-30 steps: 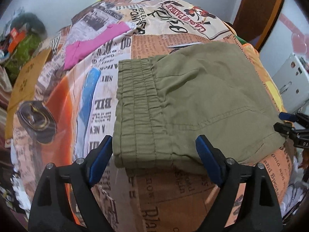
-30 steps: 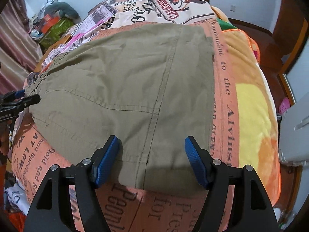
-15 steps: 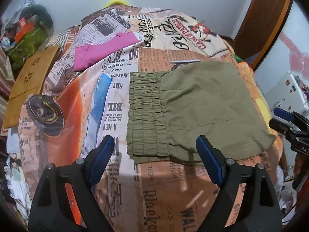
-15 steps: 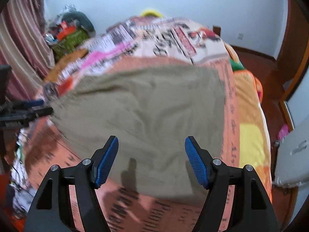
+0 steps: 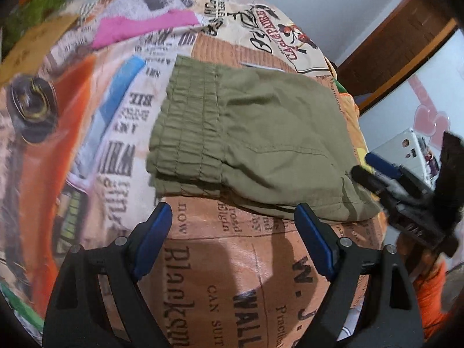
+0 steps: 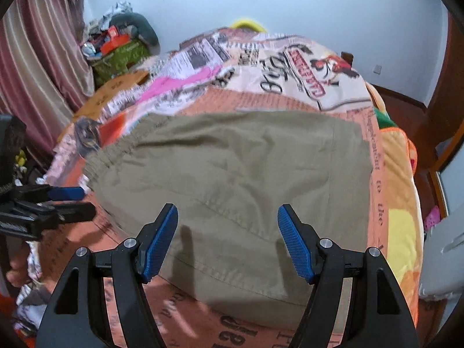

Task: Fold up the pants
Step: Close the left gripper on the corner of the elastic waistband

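Newsprint-patterned bedspread [image 6: 290, 66] covers the bed; folded olive cotton pants [image 6: 232, 174], waistband gathered, lie flat on it. Left hand-held gripper [image 5: 232, 226] and right hand-held gripper [image 6: 227, 226] hover spread beside the pants' near edge, empty.

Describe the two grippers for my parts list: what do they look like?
Both match. The left gripper and the right gripper each have two black plastic fingers with triangular cut-outs and silver pivot bolts, tipped with blue pads that show a fine cross-hatched texture. No cables or sleeves are visible.
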`<state>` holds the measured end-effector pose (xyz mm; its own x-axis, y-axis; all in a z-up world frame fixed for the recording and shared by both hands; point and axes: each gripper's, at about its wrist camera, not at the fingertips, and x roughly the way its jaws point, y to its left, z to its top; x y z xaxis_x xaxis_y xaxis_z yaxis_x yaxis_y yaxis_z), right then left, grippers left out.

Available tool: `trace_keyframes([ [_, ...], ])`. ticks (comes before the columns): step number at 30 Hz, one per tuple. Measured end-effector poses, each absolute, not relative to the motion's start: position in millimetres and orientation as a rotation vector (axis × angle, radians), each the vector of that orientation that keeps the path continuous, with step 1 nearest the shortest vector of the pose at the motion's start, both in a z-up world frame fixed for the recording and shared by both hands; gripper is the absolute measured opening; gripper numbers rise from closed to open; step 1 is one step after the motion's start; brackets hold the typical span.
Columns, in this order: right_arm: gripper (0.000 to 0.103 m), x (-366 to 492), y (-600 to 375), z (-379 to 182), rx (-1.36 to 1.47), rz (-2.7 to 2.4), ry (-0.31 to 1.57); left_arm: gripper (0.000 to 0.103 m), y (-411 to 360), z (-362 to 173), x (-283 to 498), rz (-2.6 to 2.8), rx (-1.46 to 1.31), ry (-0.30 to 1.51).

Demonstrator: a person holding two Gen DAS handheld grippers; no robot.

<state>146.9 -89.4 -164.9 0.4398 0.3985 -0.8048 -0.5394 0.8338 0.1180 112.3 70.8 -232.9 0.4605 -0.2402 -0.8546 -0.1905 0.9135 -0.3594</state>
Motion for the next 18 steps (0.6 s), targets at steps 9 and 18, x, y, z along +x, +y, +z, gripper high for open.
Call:
trace_keyframes([
  [9,0.068,144.2,-93.0,-198.0,-0.203,0.584,1.010,0.088,76.7,-244.9,125.8,-0.090,-0.606,1.085],
  [18,0.068,144.6,-97.2,-202.6,-0.154,0.618,1.027,0.088,94.9,-252.9,156.7,-0.092,-0.775,1.105],
])
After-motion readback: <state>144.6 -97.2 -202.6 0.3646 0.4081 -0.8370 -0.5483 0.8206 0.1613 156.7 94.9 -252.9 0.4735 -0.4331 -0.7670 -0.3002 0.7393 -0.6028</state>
